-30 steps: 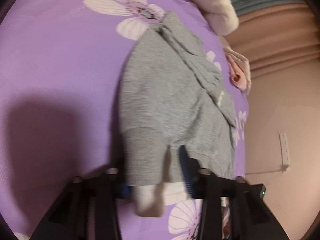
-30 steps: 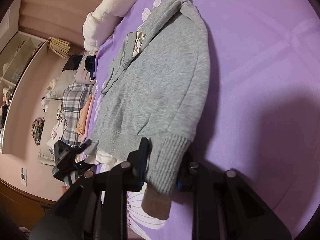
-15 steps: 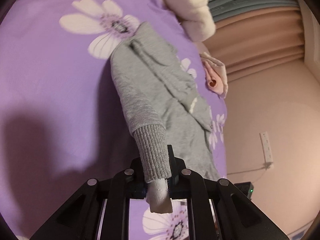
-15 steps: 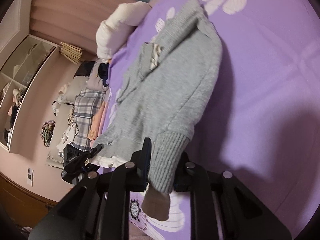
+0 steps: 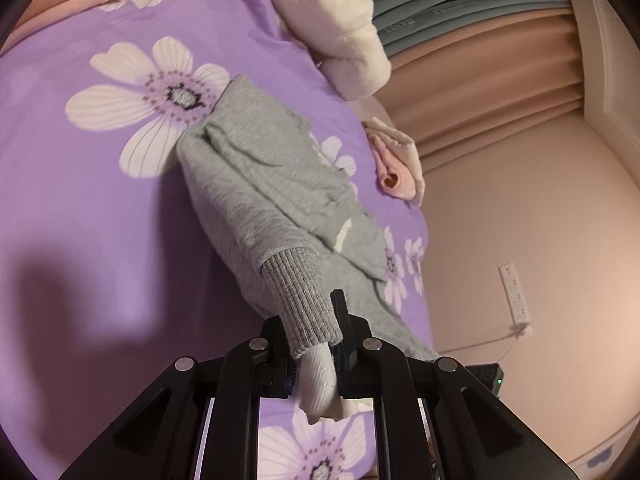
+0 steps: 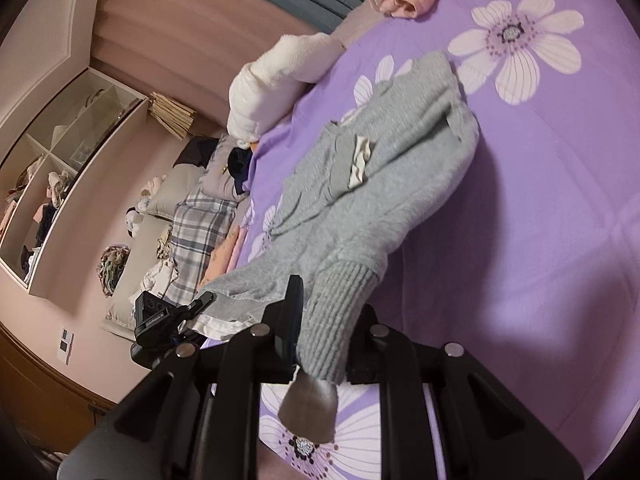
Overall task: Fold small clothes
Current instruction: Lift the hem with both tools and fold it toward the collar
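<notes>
A small grey sweatshirt [image 5: 256, 176] with ribbed hem and a white inner layer hangs stretched above a purple flowered bed sheet [image 5: 80, 200]. My left gripper [image 5: 316, 344] is shut on one ribbed hem corner [image 5: 304, 300]. My right gripper [image 6: 324, 332] is shut on the other ribbed hem corner [image 6: 340, 312] of the sweatshirt [image 6: 384, 184]. The far end of the garment rests on the sheet [image 6: 540, 200]. The left gripper's body [image 6: 160, 320] shows at the left in the right wrist view.
A white plush blanket roll [image 5: 336, 28] and a folded pink garment [image 5: 396, 164] lie at the bed's far side. A plaid cloth pile [image 6: 200, 224], pillows and open shelves [image 6: 44, 184] stand beyond the bed. A wall socket [image 5: 514, 292] is on the pink wall.
Both grippers have risen and pulled back with the hem, lifting the sweatshirt off the sheet. The left jaws closed from wide to tight on the hem corner.
</notes>
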`<state>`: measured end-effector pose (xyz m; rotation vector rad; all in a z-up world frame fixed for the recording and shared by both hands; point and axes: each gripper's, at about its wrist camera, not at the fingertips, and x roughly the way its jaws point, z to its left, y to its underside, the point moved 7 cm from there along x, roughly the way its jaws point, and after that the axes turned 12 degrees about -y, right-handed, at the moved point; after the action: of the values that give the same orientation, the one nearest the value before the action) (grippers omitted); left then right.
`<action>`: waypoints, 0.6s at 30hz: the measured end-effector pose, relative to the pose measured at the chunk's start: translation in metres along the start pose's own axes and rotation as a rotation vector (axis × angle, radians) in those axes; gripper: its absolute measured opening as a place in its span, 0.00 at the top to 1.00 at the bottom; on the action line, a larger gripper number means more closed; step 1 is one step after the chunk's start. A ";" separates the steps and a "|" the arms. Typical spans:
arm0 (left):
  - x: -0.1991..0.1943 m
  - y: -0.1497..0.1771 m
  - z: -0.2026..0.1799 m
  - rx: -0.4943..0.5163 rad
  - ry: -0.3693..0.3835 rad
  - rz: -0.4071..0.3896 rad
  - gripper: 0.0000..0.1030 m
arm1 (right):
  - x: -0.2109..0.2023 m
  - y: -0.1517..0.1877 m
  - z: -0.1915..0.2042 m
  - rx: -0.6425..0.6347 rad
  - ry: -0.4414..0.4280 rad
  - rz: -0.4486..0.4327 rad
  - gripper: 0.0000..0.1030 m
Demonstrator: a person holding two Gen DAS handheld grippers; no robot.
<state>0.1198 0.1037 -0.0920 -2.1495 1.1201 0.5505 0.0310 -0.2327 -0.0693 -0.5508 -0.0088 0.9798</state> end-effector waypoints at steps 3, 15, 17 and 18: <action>0.000 -0.011 -0.009 0.017 0.001 -0.009 0.89 | 0.002 -0.013 0.007 -0.022 0.000 -0.014 0.84; 0.012 -0.069 -0.038 0.054 0.023 -0.062 0.89 | 0.019 -0.083 0.030 -0.132 0.002 -0.068 0.84; 0.017 -0.081 -0.042 0.050 0.026 -0.067 0.89 | 0.023 -0.098 0.031 -0.144 0.005 -0.079 0.84; 0.019 -0.086 -0.043 0.049 0.026 -0.069 0.89 | 0.027 -0.107 0.032 -0.150 0.007 -0.084 0.84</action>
<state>0.2049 0.0992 -0.0439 -2.1500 1.0583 0.4606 0.1220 -0.2441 -0.0005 -0.6859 -0.0989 0.8994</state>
